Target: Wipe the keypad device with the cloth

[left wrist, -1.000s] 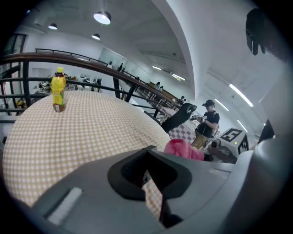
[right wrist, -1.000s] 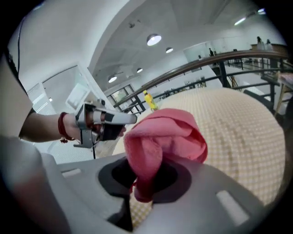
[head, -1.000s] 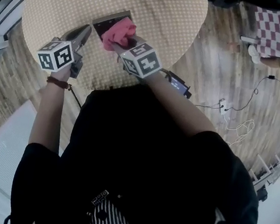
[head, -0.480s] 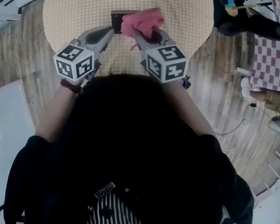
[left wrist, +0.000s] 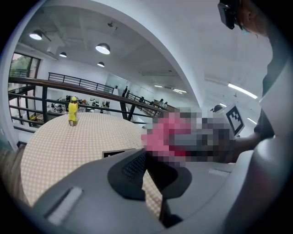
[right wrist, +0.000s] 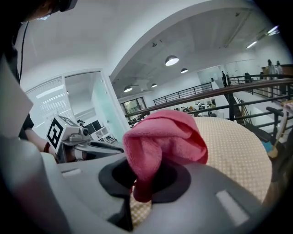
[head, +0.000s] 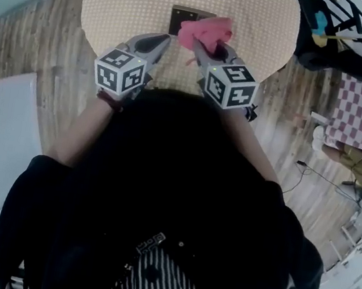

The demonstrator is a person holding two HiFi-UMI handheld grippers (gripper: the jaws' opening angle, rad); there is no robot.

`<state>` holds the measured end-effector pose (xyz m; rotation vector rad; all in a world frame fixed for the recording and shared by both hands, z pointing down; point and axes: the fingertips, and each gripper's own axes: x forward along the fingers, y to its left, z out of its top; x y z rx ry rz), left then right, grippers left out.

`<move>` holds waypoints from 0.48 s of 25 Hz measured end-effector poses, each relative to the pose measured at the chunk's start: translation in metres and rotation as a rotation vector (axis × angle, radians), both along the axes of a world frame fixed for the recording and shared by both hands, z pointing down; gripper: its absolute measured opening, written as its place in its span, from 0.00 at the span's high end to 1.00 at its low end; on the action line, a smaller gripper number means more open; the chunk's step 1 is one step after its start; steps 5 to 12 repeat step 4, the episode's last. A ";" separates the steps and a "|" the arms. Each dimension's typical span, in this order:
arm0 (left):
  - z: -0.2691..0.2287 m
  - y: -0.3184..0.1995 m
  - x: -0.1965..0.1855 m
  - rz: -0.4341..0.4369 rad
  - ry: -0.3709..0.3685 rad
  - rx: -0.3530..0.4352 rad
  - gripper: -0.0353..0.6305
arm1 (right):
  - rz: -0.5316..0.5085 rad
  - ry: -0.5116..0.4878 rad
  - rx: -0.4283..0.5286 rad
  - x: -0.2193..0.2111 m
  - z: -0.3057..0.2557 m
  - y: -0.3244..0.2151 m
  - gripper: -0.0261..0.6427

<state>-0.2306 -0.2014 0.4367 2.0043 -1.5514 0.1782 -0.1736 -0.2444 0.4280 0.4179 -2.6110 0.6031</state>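
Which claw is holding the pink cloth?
The right claw: the pink cloth is pinched in its jaws. The left claw is shut on nothing.

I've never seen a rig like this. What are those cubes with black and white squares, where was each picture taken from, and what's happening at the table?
There is no robot here. A person stands at a round table with a hand tool in each hand, and each tool has two jaws that pinch like tongs. The patterned cubes are part of those tools. The top-down picture comes from a camera on the person's head. The other two come from cameras riding on each tool, looking along its jaws. On the table lie a dark keypad device and, farther off, a small yellow object. The right gripper pinches a pink cloth over the device's right side. The left gripper is closed on nothing and points toward the device.
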 end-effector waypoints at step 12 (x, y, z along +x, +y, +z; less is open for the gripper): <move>0.016 0.031 0.017 -0.020 -0.005 0.008 0.94 | -0.038 -0.005 0.008 0.013 0.019 0.036 0.86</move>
